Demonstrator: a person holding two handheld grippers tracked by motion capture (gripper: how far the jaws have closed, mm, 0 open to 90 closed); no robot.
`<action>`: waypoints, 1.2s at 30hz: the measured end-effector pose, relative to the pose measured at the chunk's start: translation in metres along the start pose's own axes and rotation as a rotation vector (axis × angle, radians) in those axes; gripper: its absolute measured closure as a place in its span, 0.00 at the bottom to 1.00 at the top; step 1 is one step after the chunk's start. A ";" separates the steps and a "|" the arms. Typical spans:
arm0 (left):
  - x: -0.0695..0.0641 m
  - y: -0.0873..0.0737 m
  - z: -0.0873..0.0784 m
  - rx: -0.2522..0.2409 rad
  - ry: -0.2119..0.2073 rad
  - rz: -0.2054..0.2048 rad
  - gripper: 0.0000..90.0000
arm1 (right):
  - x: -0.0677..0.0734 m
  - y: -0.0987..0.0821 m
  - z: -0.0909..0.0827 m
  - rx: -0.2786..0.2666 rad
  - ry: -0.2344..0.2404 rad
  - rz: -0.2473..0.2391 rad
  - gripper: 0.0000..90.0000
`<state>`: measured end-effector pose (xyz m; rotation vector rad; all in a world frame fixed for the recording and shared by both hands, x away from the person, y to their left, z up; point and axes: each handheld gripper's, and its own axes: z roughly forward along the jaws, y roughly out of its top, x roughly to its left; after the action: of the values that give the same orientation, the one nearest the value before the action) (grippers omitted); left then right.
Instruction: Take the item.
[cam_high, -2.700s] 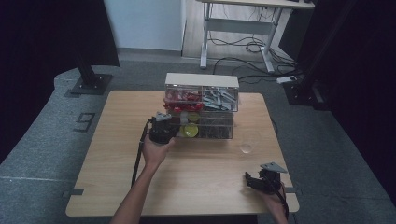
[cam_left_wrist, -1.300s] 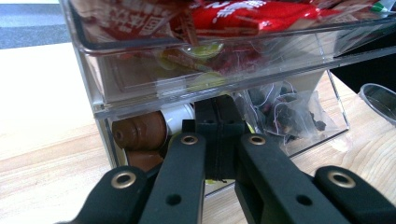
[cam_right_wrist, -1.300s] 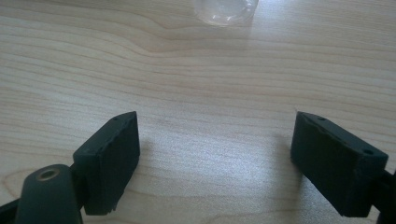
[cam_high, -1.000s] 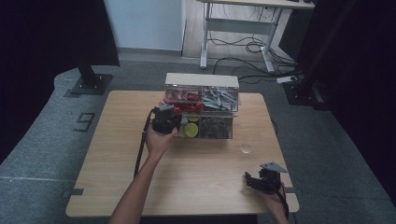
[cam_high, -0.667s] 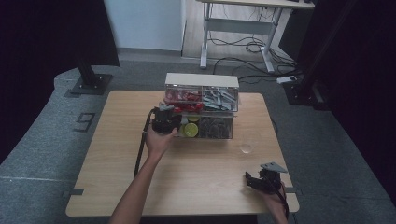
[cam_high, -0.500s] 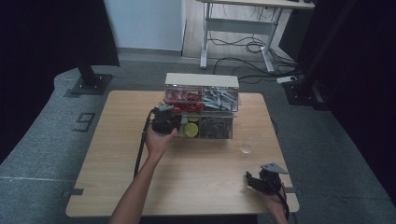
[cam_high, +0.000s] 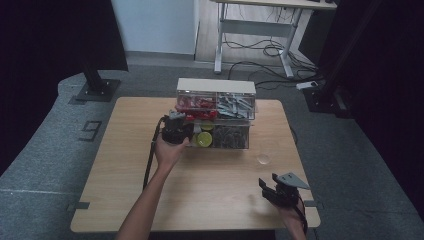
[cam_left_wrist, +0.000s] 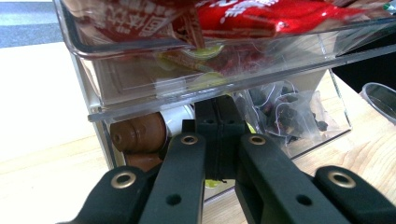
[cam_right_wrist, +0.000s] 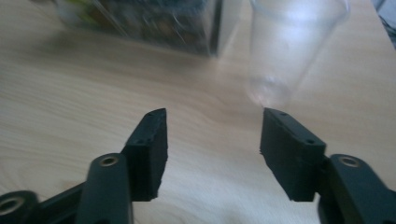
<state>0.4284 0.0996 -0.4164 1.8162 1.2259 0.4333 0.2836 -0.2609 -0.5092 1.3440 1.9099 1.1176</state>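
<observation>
Wooden table (cam_high: 125, 165), clear drawer organiser (cam_high: 215, 112), clear plastic cup (cam_high: 263, 159)

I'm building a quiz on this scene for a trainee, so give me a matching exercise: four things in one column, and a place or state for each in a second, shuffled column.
Things:
1. left gripper
2. right gripper
3. clear plastic cup
4. red packets

Places or states:
A. upper left compartment of the clear plastic organiser
B. jaws shut, at the organiser's lower left front
C. standing alone on the wooden table, right of the organiser
D. jaws apart with nothing between, near the table's front right edge

Pairs: 1-B, 2-D, 3-C, 4-A
</observation>
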 end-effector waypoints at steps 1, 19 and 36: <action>0.000 0.000 0.000 0.000 0.000 0.000 1.00 | 0.000 0.000 0.000 0.000 0.000 0.000 0.48; 0.001 0.001 0.001 0.004 -0.013 -0.010 1.00 | 0.015 0.056 0.017 -0.056 0.135 -0.037 0.66; -0.002 0.001 0.002 0.007 -0.011 -0.002 1.00 | 0.026 0.083 0.047 -0.056 0.173 -0.055 0.76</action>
<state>0.4300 0.0969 -0.4163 1.8208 1.2232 0.4171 0.3522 -0.2085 -0.4605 1.1910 2.0087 1.2858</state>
